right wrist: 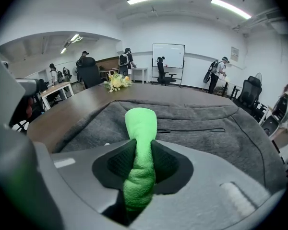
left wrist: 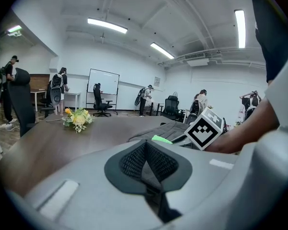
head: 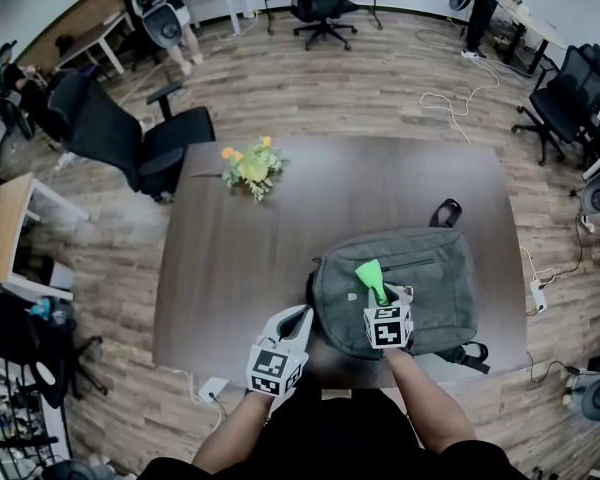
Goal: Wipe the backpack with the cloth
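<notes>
The right gripper (right wrist: 142, 169) is clamped on a bright green, rolled-up microfibre cloth (right wrist: 140, 123), whose free end sticks out past the jaws over the front panel of the grey fabric backpack (head: 435, 278). The backpack lies flat near the desk's near edge, towards its right corner. Whether the cloth tip touches the fabric I cannot tell. The left gripper (head: 298, 320) has its jaws pressed together on nothing and sits at the near edge, just left of the backpack.

Judging by this, the cloth is in hand but the wiping is hardly begun – the panel shows no wiped patch, and the whole surface seems left to do.

The dark brown wooden desk (head: 270, 258) carries only a small bunch of yellow flowers (head: 250, 166) near its far left corner. Around it is an open office – plank floor (head: 310, 78), black swivel chairs (head: 145, 138), people standing at the walls.
</notes>
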The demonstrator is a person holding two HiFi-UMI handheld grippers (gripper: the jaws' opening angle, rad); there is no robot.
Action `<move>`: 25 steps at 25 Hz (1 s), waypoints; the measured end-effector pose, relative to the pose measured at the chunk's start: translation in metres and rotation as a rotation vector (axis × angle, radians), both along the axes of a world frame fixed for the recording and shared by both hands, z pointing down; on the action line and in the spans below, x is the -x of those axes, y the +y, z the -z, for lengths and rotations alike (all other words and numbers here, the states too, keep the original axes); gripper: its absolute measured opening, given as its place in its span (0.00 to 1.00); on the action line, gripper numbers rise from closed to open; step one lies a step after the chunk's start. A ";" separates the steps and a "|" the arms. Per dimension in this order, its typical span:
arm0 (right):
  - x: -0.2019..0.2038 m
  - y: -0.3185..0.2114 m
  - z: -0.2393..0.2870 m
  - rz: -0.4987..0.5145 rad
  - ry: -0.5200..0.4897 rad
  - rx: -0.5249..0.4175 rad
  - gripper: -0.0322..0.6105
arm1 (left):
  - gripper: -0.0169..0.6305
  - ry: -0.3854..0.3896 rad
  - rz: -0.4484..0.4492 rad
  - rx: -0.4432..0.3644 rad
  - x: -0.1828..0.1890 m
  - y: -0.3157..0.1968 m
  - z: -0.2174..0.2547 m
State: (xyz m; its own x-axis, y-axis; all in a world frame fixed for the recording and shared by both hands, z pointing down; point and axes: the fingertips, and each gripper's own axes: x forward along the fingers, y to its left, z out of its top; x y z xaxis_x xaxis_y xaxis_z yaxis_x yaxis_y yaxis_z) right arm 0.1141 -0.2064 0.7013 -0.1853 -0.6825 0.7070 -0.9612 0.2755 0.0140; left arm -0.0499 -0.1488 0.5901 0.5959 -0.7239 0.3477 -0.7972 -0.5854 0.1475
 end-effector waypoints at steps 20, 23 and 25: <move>-0.093 -0.012 0.013 -0.107 0.213 -0.008 0.19 | 0.06 -0.024 -0.051 0.020 -0.017 -0.001 0.000; -0.108 -0.013 0.016 -0.119 0.259 -0.004 0.19 | 0.06 -0.016 -0.050 0.008 -0.019 -0.003 -0.001; -0.117 -0.014 0.017 -0.139 0.270 0.000 0.19 | 0.06 -0.021 -0.057 0.012 -0.021 -0.002 -0.001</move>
State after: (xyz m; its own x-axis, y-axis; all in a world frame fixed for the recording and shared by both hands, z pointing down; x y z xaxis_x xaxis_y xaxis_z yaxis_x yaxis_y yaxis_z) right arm 0.2311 -0.2201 0.6839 0.1049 -0.6881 0.7179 -0.9511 0.1413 0.2745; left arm -0.0286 -0.1513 0.5908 0.6285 -0.6847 0.3690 -0.7657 -0.6281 0.1386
